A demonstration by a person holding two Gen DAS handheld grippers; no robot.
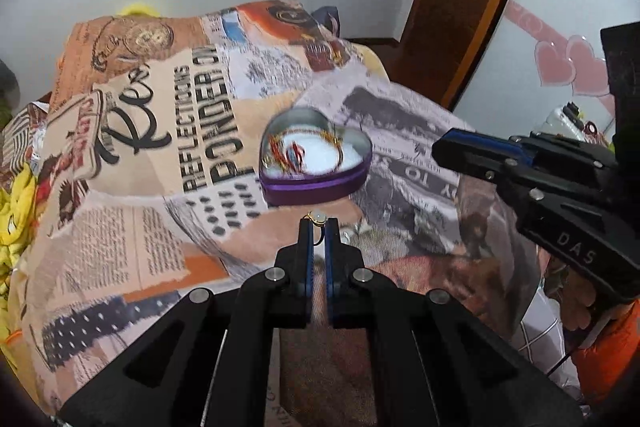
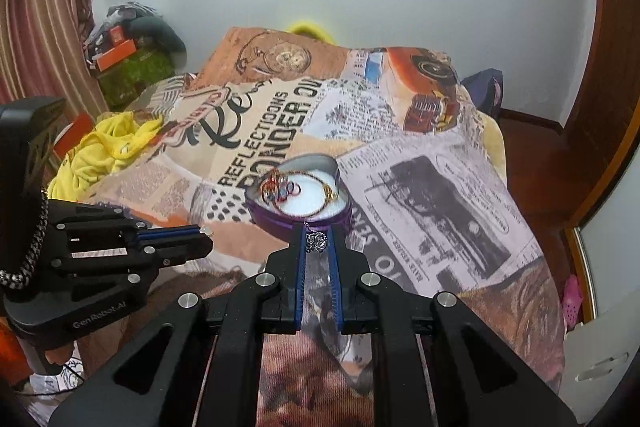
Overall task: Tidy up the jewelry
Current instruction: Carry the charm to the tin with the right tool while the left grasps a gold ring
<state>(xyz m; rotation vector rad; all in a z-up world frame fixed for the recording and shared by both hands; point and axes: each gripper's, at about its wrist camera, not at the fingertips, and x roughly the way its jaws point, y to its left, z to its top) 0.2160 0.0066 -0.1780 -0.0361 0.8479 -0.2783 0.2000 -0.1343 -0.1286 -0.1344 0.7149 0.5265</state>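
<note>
A purple heart-shaped jewelry box [image 1: 320,183] with a white lining sits open on the printed bedspread [image 1: 140,163]; it holds red and gold bangles and chains. It also shows in the right wrist view [image 2: 280,225]. My left gripper [image 1: 319,227] is shut on a gold ring with a pale stone [image 1: 318,217], just in front of the box. My right gripper [image 2: 318,241] is shut on a small silver filigree pendant [image 2: 317,242], close to the box's near edge. Each gripper shows from the side in the other's view, the left [image 2: 202,233] and the right [image 1: 440,147].
The bedspread [image 2: 440,195] covers a bed. Yellow cloth [image 2: 104,147] lies at the left. A wooden door frame [image 1: 460,7] stands at the right. Boxes and clutter [image 2: 120,47] sit at the far left by a curtain.
</note>
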